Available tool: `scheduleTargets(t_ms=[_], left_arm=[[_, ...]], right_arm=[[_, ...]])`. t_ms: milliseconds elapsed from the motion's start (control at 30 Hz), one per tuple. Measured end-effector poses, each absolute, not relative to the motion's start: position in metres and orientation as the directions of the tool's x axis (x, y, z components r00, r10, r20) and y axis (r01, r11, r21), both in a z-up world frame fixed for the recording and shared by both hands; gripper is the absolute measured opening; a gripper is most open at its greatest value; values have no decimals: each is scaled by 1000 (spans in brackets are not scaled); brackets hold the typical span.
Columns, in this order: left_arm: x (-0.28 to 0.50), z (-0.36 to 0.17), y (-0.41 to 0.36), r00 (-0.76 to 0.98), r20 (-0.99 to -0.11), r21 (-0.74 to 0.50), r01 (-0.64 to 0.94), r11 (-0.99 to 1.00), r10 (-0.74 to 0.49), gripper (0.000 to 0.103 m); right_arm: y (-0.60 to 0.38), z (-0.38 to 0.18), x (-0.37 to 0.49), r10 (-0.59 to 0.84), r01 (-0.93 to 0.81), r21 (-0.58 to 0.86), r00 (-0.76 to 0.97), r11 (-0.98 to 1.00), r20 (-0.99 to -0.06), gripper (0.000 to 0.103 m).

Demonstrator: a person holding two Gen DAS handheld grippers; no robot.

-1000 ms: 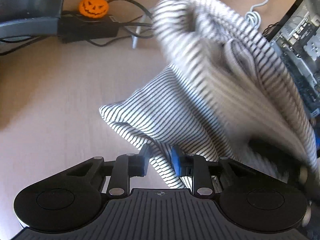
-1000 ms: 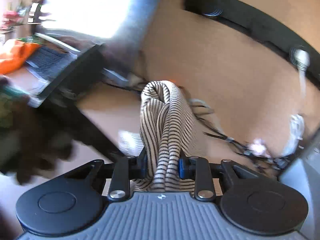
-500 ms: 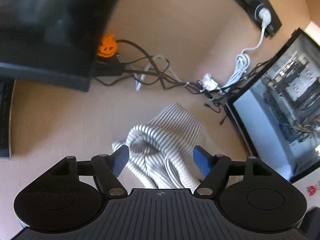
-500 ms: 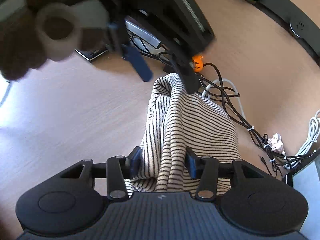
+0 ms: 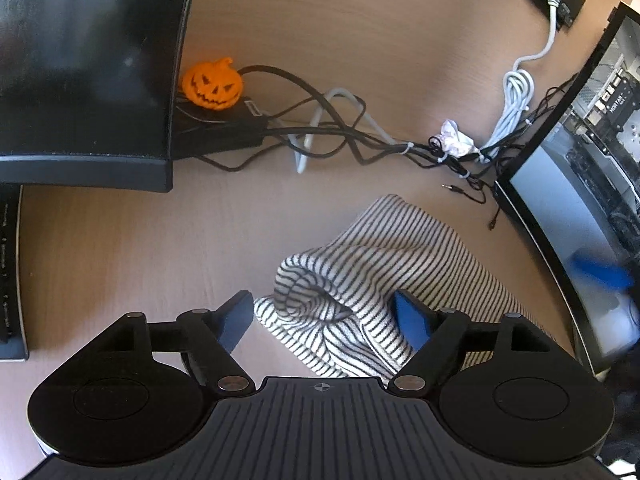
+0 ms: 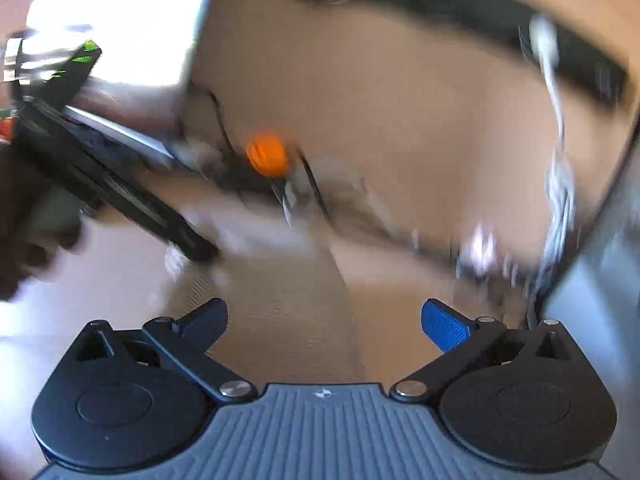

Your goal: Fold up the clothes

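The striped garment lies bunched on the tabletop, its length running away toward the cables. Both grippers are opening, fingers wide, gripping nothing.

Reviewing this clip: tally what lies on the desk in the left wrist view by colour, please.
Orange: 1, pumpkin figure
Striped black and white: 1, striped garment
White: 2, coiled cable, crumpled paper
Black: 1, cable tangle
Total: 5
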State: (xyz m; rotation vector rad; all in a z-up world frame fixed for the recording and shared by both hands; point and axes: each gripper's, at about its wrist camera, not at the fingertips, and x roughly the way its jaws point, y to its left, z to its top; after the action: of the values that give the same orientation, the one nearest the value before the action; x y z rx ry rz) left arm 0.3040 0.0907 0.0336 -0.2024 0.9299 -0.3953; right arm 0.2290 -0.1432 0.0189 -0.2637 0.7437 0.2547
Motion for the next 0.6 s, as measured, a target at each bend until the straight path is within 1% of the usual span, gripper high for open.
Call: scheduleTargets(t_ms=[33, 133, 233, 333, 367, 400, 433, 467, 500, 533, 600], left_arm=[[305, 33, 91, 529, -741, -337, 241, 910, -414, 87], [302, 35, 91, 535, -747, -325, 224, 919, -395, 88], [296, 46, 94, 526, -750, -359, 187, 915, -402, 86], [288, 55, 91, 508, -730, -425, 186, 886, -457, 87], [285, 55, 88, 499, -725, -440, 194, 877, -475, 85], [282, 54, 84, 495, -731, -427, 206, 881, -470, 77], [280, 52, 79, 494, -743, -397, 218, 892, -452, 69], [278, 50, 74, 493, -755, -367, 230, 901, -433, 52], [276, 48, 72, 497, -764, -338, 235, 911, -412, 53], [273, 47, 73, 502, -764, -330, 237, 914, -406, 53], [271, 45, 76, 507, -760, -332, 234, 914, -406, 54]], right_arm=[[-143, 4, 235, 133, -316, -119, 671, 941, -729, 103], [-139, 0, 227, 122, -272, -105, 701, 957, -702, 103], [-131, 0, 223, 82, -260, -159, 720, 952, -689, 103], [-124, 2, 219, 40, -244, -206, 732, 948, -681, 103], [-124, 3, 222, 46, -237, -186, 724, 954, -688, 103], [-124, 3, 226, 54, -230, -162, 716, 959, -697, 103], [-127, 8, 225, 95, -253, -124, 705, 960, -703, 103], [-132, 12, 224, 141, -279, -83, 693, 957, -707, 103], [-137, 19, 224, 174, -299, -58, 693, 953, -700, 103], [-144, 28, 222, 179, -289, -55, 718, 956, -673, 103], [-158, 39, 224, 140, -243, -80, 765, 967, -628, 103]])
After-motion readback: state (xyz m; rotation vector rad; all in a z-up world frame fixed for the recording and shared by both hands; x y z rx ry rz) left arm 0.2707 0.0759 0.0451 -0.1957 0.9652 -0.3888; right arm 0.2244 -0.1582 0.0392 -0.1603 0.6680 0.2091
